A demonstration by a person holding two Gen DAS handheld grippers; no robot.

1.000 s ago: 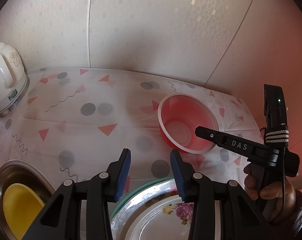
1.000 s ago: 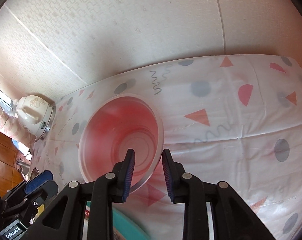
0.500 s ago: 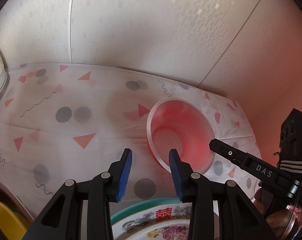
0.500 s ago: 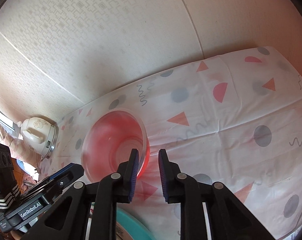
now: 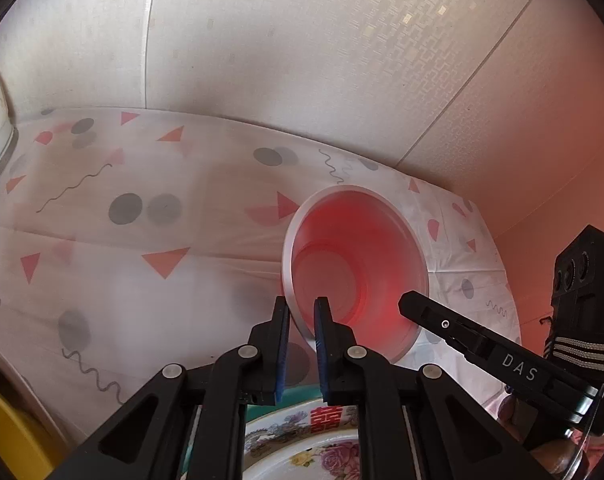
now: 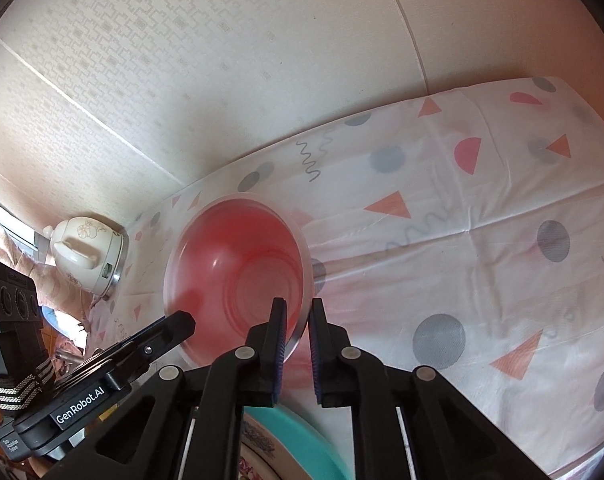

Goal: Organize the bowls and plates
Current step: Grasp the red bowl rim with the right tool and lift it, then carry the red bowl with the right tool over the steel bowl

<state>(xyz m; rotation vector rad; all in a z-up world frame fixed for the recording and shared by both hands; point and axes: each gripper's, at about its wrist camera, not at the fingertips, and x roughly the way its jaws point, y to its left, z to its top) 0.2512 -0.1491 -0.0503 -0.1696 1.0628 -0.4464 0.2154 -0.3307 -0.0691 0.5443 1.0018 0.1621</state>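
Tongs marked "DAS" (image 5: pixel 425 314) and "GenRobot.AI" (image 6: pixel 180 326) pinch red bowl (image 5: pixel 357 264) rim.

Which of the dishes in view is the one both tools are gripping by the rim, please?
The translucent red bowl: the left tool and right tool each pinch its rim, while the floral plate and yellow bowl sit untouched.

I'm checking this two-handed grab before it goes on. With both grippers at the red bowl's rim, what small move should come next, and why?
Probably lift the red bowl a little, level, with both together. The left gripper and right gripper each straddle the near rim with jaws closed on it, so it looks held on both sides.
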